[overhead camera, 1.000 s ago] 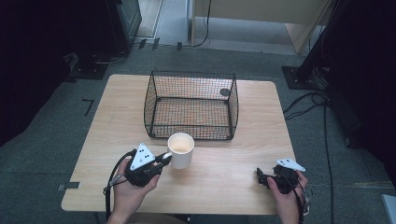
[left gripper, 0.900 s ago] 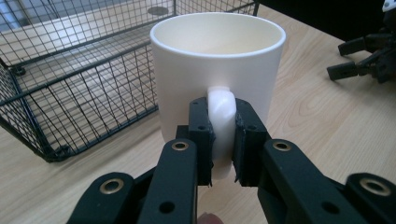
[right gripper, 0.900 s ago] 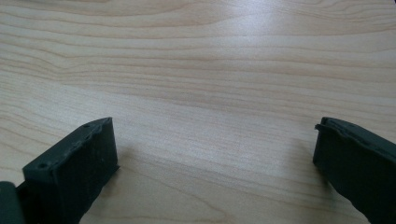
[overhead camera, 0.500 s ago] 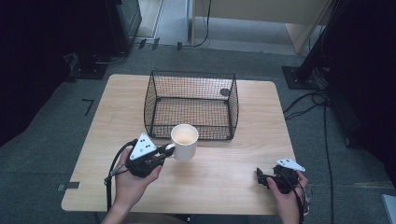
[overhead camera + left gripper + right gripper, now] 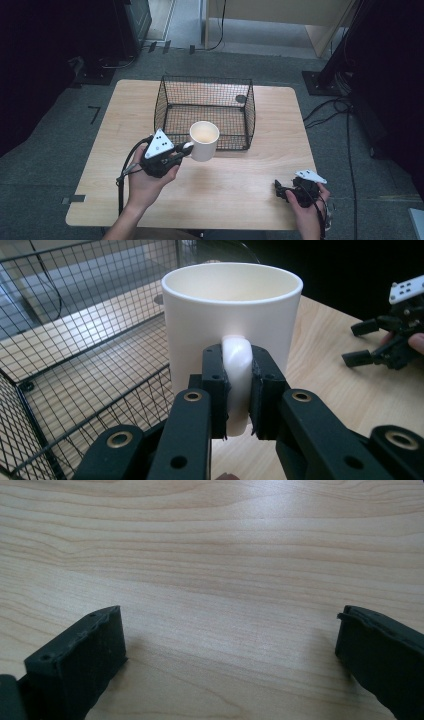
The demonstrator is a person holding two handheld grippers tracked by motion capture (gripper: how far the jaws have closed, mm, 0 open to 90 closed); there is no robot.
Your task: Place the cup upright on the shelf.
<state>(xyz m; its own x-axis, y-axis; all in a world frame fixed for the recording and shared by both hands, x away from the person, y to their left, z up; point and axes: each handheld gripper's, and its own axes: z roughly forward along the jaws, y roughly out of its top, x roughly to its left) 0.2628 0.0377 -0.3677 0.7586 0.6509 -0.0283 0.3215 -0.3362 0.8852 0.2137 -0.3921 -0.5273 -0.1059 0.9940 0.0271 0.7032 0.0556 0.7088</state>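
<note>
The left gripper point(image 5: 239, 385) is clamped on the handle of a cream mug point(image 5: 232, 315): in the left gripper view its two black jaws rise from the bottom centre and press on both sides of the white handle, with the mug's upright body and open rim filling the middle and top of the frame. In the high view this gripper point(image 5: 183, 149) sits left of centre, with a grey three-cornered plate on top and a cable trailing down toward the lower left. The mug point(image 5: 204, 141) is just right of it, near the middle of the frame, its opening facing up, and it overlaps the front edge of a black wire basket point(image 5: 170, 102) that stands on the wooden table point(image 5: 280, 140) in the upper middle. The basket's mesh also covers the left side of the left gripper view.

The right gripper point(image 5: 230, 660) is released: in the right gripper view its jaws stand wide apart at the lower left and lower right corners, with bare wood grain between them. In the high view it point(image 5: 281, 190) rests low on the table at the lower right, held in a hand, well apart from the mug.
</note>
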